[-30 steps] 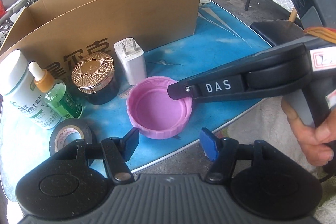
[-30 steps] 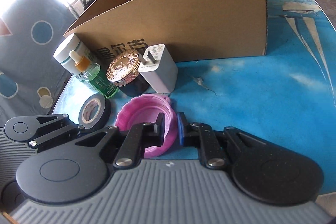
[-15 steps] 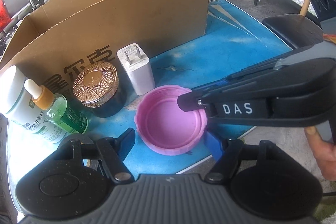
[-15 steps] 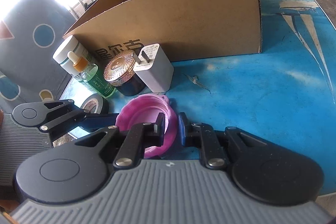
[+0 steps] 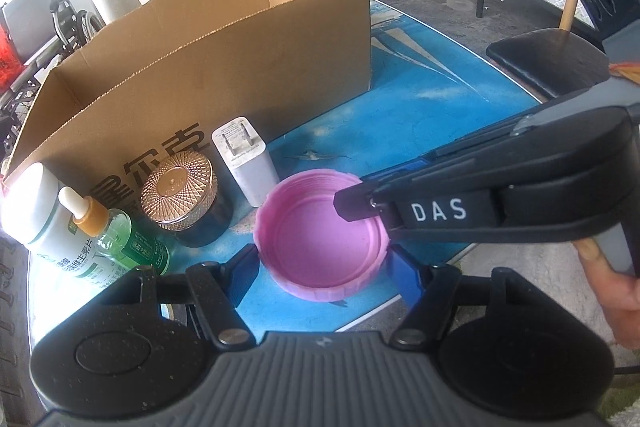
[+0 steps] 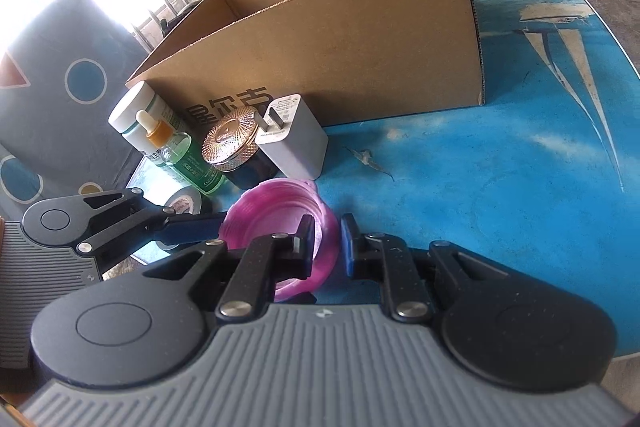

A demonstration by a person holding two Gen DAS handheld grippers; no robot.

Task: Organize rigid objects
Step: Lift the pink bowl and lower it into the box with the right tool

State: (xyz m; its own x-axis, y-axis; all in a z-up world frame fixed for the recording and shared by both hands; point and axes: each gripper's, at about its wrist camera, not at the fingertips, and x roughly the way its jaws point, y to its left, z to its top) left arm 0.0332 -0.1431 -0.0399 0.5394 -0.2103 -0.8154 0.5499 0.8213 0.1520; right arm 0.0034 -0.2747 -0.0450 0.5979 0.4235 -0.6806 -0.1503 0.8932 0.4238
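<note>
A pink plastic lid (image 5: 320, 239) lies open side up near the front edge of the blue table (image 5: 420, 115). My right gripper (image 6: 326, 247) is shut on the lid's rim (image 6: 320, 227), one finger inside and one outside; it shows from the side in the left wrist view (image 5: 360, 203). My left gripper (image 5: 324, 267) is open, its fingers straddling the lid on both sides. Behind stand a white charger (image 5: 246, 159), a dark jar with a gold lid (image 5: 180, 195), a green dropper bottle (image 5: 116, 239) and a white bottle (image 5: 44, 219).
An open cardboard box (image 5: 224, 67) stands behind the row of objects. A roll of black tape (image 6: 184, 203) lies by the left gripper. A black chair (image 5: 544, 63) stands off the table's right edge. The table's right half is bare blue (image 6: 500, 167).
My left gripper has moved forward and right, so its open fingers now flank the pink lid. The right gripper stays shut on the lid's rim.
</note>
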